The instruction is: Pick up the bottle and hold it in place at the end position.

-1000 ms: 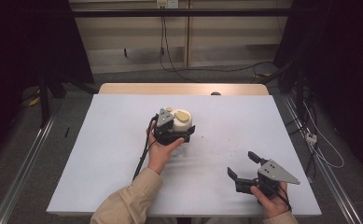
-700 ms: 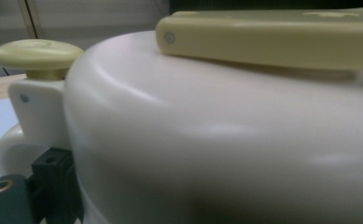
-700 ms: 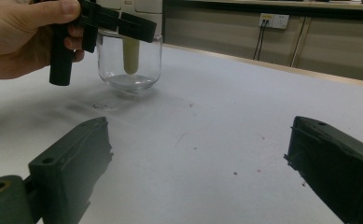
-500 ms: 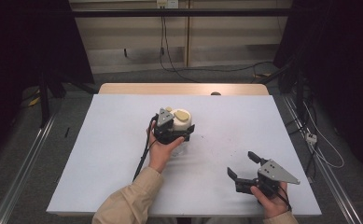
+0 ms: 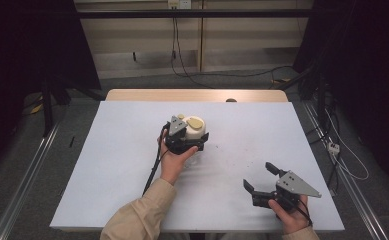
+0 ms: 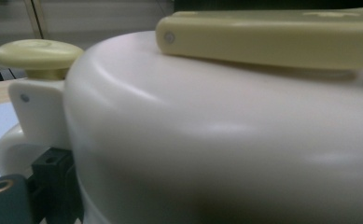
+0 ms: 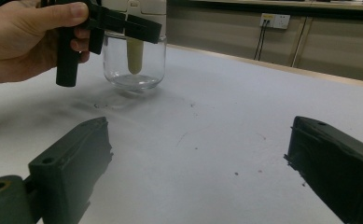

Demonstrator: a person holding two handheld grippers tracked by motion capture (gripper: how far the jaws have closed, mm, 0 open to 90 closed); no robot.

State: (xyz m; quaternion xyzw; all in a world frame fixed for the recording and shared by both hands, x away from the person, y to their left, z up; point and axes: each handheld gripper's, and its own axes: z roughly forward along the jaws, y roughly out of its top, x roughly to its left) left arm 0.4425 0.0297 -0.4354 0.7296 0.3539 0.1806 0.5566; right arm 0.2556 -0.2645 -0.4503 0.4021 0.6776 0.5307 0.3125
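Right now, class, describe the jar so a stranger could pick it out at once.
Start at the white table. Near its middle, the left gripper is around a clear glass jar. A cream lid with a yellowish knob marks it out.

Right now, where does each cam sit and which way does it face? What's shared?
High view: above the person's side, looking forward and down on the table; shows both forearms, left gripper at the jar lid, right gripper open.
Left gripper view: on the left gripper, pressed close to the cream lid; one jaw at bottom left.
Right gripper view: low, along its open jaws across the table to the jar; left hand shows.
Shared: jar and left gripper, in the high and right gripper views.
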